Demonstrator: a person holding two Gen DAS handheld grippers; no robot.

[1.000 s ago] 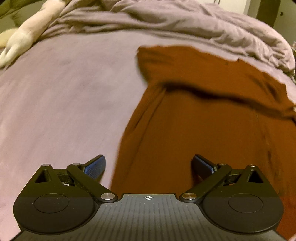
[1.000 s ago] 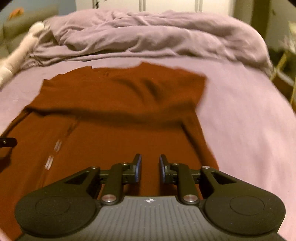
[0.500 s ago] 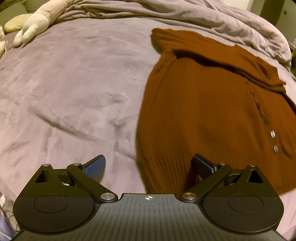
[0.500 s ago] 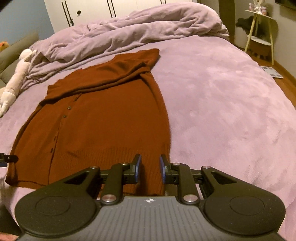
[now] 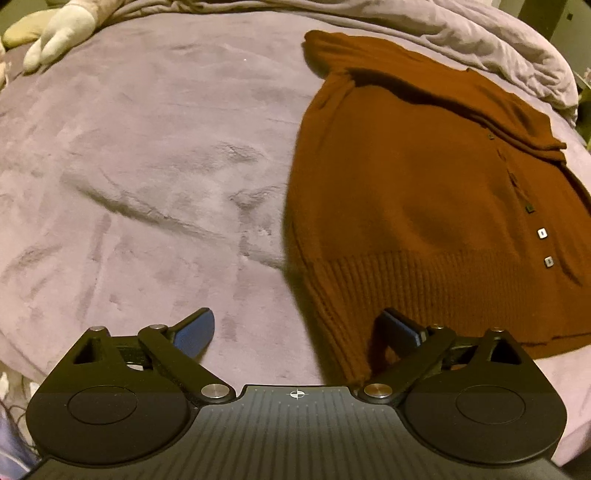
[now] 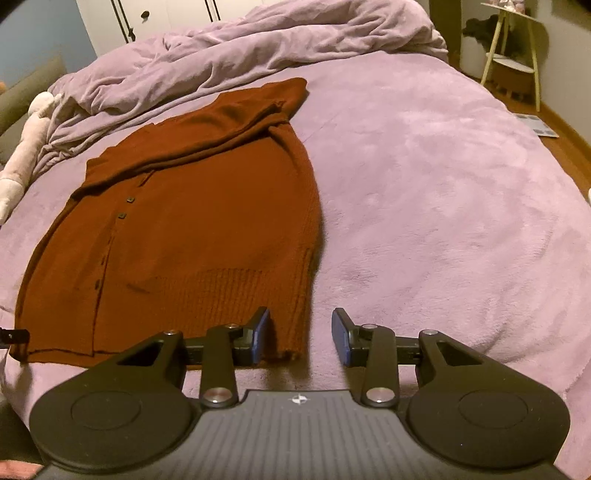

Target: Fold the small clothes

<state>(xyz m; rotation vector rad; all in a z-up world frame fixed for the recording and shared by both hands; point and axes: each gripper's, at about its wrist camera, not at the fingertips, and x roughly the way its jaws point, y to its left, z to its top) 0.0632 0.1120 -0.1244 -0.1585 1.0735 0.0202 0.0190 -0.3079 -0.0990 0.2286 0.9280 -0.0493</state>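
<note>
A rust-brown knitted cardigan (image 5: 424, 206) with small buttons lies flat on the purple bedspread (image 5: 147, 166), its sleeves folded across the top. My left gripper (image 5: 299, 328) is open wide at the cardigan's lower left hem corner, the corner between the fingers. In the right wrist view the cardigan (image 6: 192, 206) lies left of centre. My right gripper (image 6: 301, 338) is open at its lower right hem corner, which sits between the fingers. The tip of the left gripper (image 6: 14, 336) shows at the far left edge.
A rumpled purple duvet (image 6: 258, 48) is heaped along the far side of the bed. A pale plush toy (image 5: 59, 33) lies at the far left. A small side table (image 6: 513, 55) and wooden floor are beyond the bed's right edge.
Both grippers have drawn back from over the cardigan to its hem. The right gripper, shut before, has opened. The left gripper has stayed open.
</note>
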